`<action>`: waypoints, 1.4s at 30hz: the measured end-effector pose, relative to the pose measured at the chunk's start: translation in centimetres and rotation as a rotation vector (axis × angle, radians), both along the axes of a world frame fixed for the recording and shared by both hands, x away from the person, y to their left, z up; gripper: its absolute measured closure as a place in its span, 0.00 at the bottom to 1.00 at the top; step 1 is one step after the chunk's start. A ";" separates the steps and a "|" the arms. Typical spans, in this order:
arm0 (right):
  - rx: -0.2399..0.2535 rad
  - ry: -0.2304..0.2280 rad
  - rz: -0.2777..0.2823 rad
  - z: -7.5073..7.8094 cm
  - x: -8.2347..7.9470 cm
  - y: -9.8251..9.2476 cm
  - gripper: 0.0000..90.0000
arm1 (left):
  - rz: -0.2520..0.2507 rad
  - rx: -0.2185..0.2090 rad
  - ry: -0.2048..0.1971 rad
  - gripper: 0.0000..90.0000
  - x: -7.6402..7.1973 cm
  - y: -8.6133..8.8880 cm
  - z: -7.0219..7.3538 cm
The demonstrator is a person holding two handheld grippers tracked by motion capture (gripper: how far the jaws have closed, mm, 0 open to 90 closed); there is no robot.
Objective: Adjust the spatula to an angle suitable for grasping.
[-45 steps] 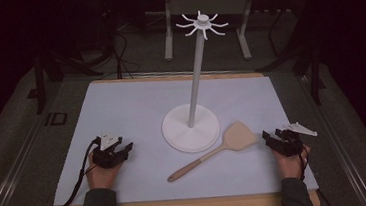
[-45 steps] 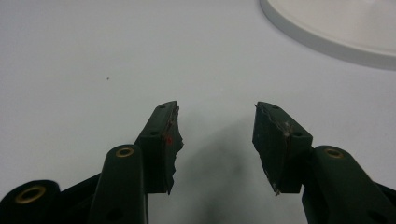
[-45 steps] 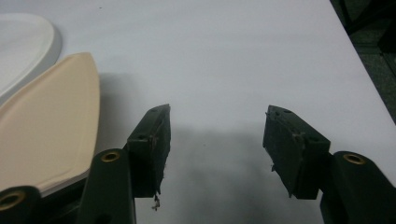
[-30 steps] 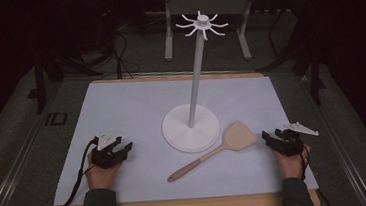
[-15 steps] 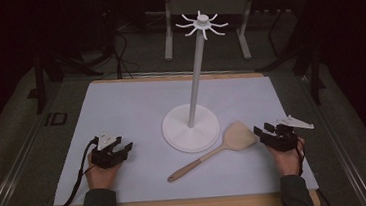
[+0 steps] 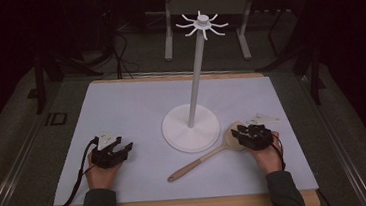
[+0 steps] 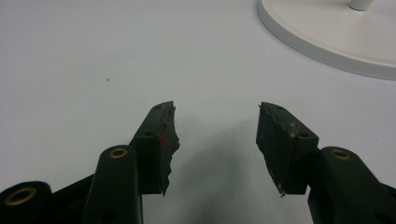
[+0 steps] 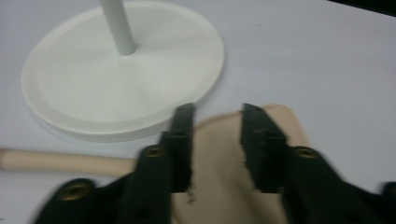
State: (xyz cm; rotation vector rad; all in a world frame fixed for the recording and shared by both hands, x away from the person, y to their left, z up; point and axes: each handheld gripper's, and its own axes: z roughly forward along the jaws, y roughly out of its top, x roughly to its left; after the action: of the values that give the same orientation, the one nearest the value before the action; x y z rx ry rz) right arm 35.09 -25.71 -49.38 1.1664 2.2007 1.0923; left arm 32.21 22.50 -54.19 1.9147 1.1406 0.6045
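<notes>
The wooden spatula [image 6: 203,160] lies flat on the white mat [image 6: 136,107], its blade just beside the rim of the white stand's base [image 6: 191,128] and its handle running back toward your side of the table. Your right gripper [image 6: 250,136] is over the blade; in the right gripper view the blade [image 8: 219,140] shows beneath and between the two jaws. Those jaws have just been closing, but a gap remains between them and the pads are not pressing on the wood. Your left gripper [image 6: 112,153] rests on the mat at the left, well apart from the spatula, its jaws spread wide over bare mat. The stand's pole [image 6: 195,77] rises upright to a ring of hooks [image 6: 202,24].
</notes>
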 end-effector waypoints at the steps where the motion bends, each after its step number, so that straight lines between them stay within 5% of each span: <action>1: -0.017 -0.002 0.010 -0.1 0.2 0.4 0.82 | 0.000 0.000 0.000 0.52 0.0 0.0 0.0; 6: -0.075 0.012 0.002 -0.6 1.6 2.1 1.00 | 0.000 -0.001 0.001 0.52 0.0 0.0 0.0; 22: -0.199 0.091 -0.083 -1.0 6.2 4.4 1.00 | -0.002 -0.006 0.004 0.52 0.0 0.0 0.0; 42: -0.252 0.142 -0.085 -1.4 4.2 2.5 1.00 | -0.001 -0.002 0.001 0.52 0.0 0.0 0.0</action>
State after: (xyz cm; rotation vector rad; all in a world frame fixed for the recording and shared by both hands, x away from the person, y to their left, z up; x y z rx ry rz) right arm 39.32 -23.23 -50.81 1.2433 2.2909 0.6925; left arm 32.22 22.52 -54.19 1.9143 1.1403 0.6017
